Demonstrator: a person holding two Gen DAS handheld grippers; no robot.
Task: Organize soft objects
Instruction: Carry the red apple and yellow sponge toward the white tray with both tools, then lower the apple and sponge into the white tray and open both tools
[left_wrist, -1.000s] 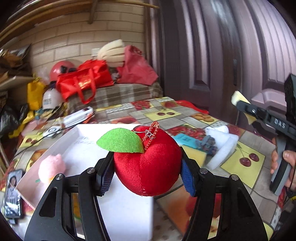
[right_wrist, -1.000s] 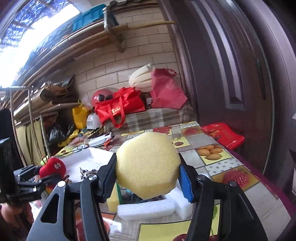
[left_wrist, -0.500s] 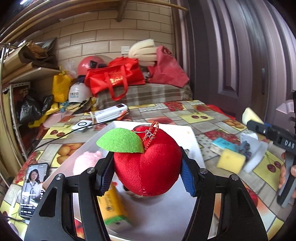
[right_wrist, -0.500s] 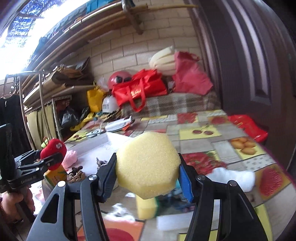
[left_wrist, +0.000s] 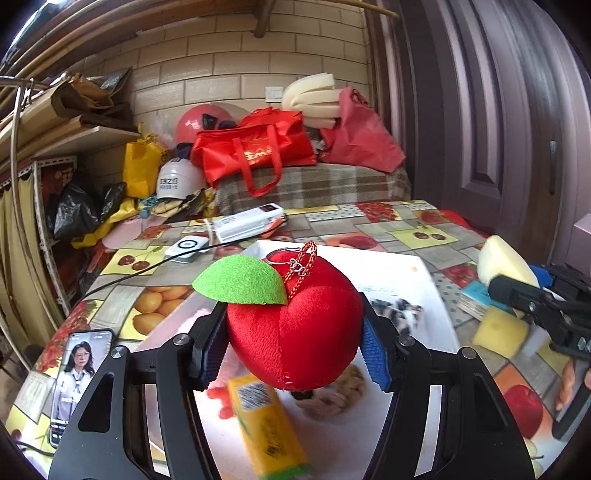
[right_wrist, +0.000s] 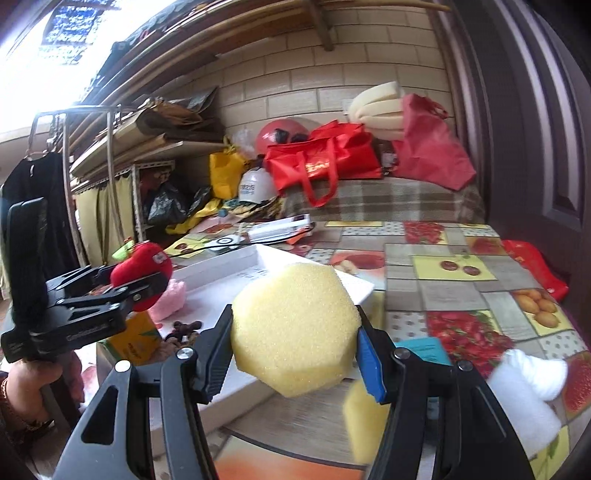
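My left gripper (left_wrist: 293, 345) is shut on a red plush apple (left_wrist: 295, 328) with a green felt leaf and a key ring, held above the white tray (left_wrist: 417, 269). In the right wrist view the same apple (right_wrist: 142, 273) shows at the left over the tray's (right_wrist: 354, 284) near end. My right gripper (right_wrist: 295, 349) is shut on a pale yellow octagonal sponge (right_wrist: 295, 328), held above the tray's front right corner. The left wrist view shows that sponge (left_wrist: 500, 264) at the right edge. In the tray lie a yellow carton (left_wrist: 266, 424), a pink plush (right_wrist: 171, 299) and small brown pieces.
On the fruit-print tablecloth right of the tray lie a yellow sponge block (left_wrist: 498, 330), a teal pad (right_wrist: 423, 349) and white foam (right_wrist: 524, 387). A phone (left_wrist: 79, 376) lies at the left edge. A white device (left_wrist: 247, 223) and cable sit behind the tray. Red bags stand on a bench by the wall.
Both grippers have moved left across the table with their loads. The tray's inside has come under the apple, and the sponge now hangs by the tray's corner.
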